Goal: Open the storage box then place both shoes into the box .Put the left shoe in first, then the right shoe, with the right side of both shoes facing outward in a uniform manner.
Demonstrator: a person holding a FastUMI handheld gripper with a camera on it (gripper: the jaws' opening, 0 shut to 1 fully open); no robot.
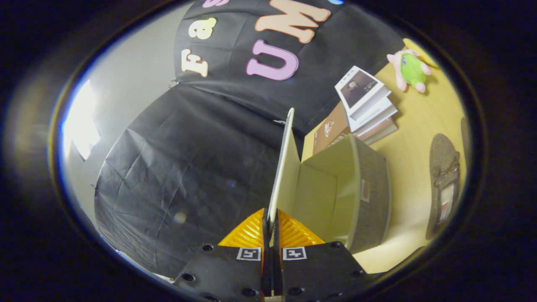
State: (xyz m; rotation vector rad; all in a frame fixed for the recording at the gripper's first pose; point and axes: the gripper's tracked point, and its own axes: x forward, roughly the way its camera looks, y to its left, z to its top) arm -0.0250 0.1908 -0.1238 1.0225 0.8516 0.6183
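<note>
Lying on the yellow bench [415,138] beyond the storage box [361,188] are a stack of books [365,105] and, further off, a pink and green plush toy [410,69] with a yellow object [421,52] partly showing just behind it. Off to the side of the box, apart from it, a grey shoe [444,180] rests on the bench with its opening in view; a dark shape beyond it could be the second shoe, but it is too cut off to tell. The booth's black cloth wall [188,167] hangs on the other side of the lid.

The box itself is grey outside and pale inside, and it stands open — its lid [282,167] is raised edge-on, running straight ahead of the tool [271,220]. The tool's two fingers are drawn almost together, with the near edge of the lid pinched between them; both pads press on it, one from each side. Nothing lies inside the part of the box that shows.
</note>
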